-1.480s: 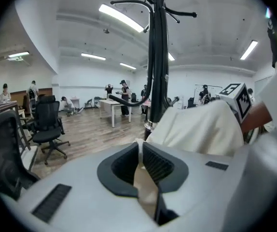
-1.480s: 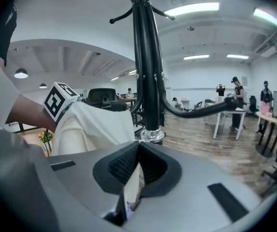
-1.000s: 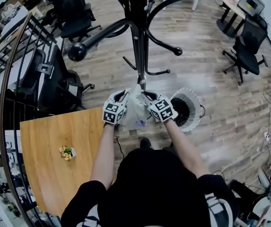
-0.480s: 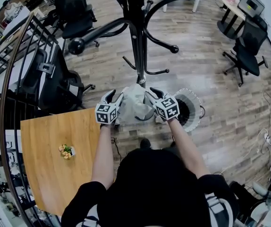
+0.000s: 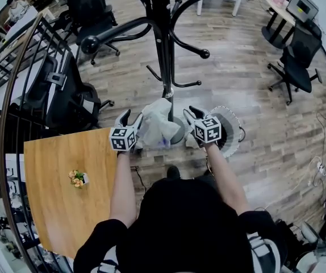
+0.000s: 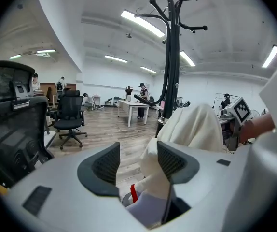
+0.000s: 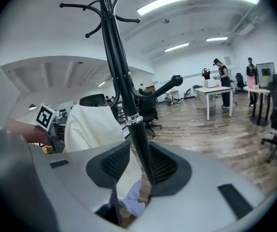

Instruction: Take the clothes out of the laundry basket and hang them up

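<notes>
Over plank floor, left claw and right claw are opening, garment within both.

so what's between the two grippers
The cream garment, draped beside the rack pole, fills that gap in the head view. The left gripper and right gripper are opening, with cloth loose between each one's jaws.

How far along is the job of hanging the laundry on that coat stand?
Looks done: a cream garment is draped against the coat stand, apparently on a low hook. In hand: nothing. The left gripper and right gripper flank it, jaws opening, not clamping it. Left: the laundry basket beside the right gripper looks dark inside; I cannot tell whether clothes remain.
</notes>
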